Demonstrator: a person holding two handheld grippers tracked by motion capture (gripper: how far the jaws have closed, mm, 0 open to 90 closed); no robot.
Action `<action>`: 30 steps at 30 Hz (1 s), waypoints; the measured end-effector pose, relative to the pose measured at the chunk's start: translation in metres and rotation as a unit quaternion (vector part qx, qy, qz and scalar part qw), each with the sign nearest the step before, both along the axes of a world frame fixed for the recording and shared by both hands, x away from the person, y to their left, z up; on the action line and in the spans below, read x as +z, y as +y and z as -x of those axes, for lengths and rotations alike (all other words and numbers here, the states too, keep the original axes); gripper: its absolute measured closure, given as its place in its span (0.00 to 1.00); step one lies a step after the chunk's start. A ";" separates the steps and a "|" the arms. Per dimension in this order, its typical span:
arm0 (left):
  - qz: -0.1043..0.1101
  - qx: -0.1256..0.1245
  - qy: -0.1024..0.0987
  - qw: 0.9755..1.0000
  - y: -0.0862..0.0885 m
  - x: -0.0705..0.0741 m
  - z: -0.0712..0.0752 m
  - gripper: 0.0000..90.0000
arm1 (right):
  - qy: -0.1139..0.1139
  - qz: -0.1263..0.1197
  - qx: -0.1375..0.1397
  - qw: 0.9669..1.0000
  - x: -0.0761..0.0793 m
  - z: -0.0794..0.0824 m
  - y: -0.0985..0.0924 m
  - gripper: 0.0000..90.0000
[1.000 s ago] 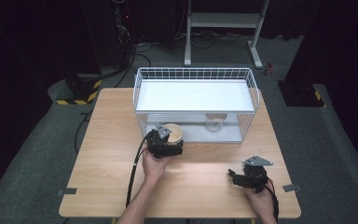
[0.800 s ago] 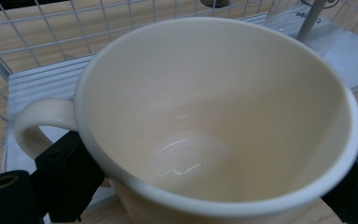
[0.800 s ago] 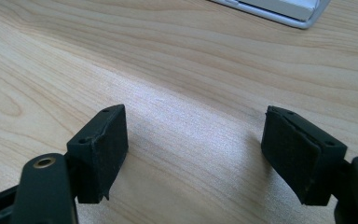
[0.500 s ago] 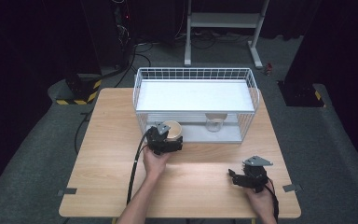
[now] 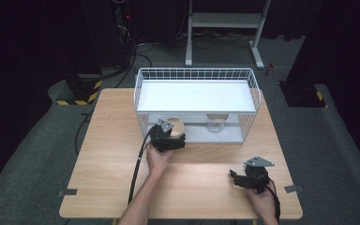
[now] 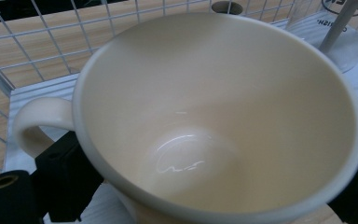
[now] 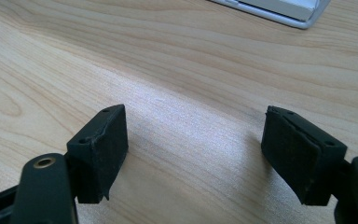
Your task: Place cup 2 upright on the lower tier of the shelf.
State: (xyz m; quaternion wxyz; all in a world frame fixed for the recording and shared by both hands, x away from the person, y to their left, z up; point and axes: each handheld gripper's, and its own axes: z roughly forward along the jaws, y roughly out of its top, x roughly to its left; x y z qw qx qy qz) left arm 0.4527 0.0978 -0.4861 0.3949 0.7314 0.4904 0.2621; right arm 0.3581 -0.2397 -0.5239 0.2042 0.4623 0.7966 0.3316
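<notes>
Right gripper [image 5: 236, 178] parked on the table [image 5: 108, 154] near the front edge, jaws apart, nothing between them. Left gripper [image 5: 172, 140] clamps a cream mug [image 6: 214, 116] across its body, at the front of the wire rack's [image 5: 143, 101] lower shelf – mug tilted toward the camera, empty, handle off to the side. To do this well: level the mug, clear the front wires, set it flat on the shelf before letting go. Further in, a clear glass [image 5: 215, 124] stands on the same shelf – looks empty, keep clear of it.

A dark lab: lone wooden table [image 5: 112, 183], floor cables [image 5: 122, 70], hazard-taped base [image 5: 77, 96].
</notes>
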 end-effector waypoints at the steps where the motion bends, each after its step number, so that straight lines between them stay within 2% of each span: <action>1: 0.001 0.001 -0.002 1.000 0.000 0.000 0.000 0.09 | 0.000 0.000 0.000 1.000 0.000 0.000 0.000 0.25; 3: 0.003 0.002 -0.002 1.000 0.000 -0.001 -0.002 0.09 | 0.000 0.001 0.001 1.000 0.000 0.000 0.000 0.25; 6: -0.006 0.002 0.010 1.000 -0.002 0.001 -0.007 0.09 | 0.000 0.000 0.000 1.000 0.000 0.000 0.000 0.25; 7: -0.011 0.000 0.009 1.000 -0.002 0.002 -0.009 0.09 | 0.000 0.000 0.000 1.000 0.000 0.000 0.000 0.25; 10: -0.010 0.002 0.007 1.000 -0.002 0.001 -0.010 0.09 | 0.000 0.000 0.000 1.000 0.000 0.000 0.000 0.25; 19: -0.007 0.002 0.011 1.000 -0.002 0.002 -0.010 0.09 | 0.000 0.000 0.000 1.000 0.000 0.000 0.000 0.25; 24: -0.005 0.002 0.022 1.000 -0.001 0.002 -0.010 0.04 | 0.000 0.000 0.000 1.000 0.000 0.000 0.000 0.25; 30: -0.013 0.000 0.016 1.000 0.002 0.006 -0.006 0.03 | 0.000 0.000 0.000 1.000 0.000 0.000 0.000 0.25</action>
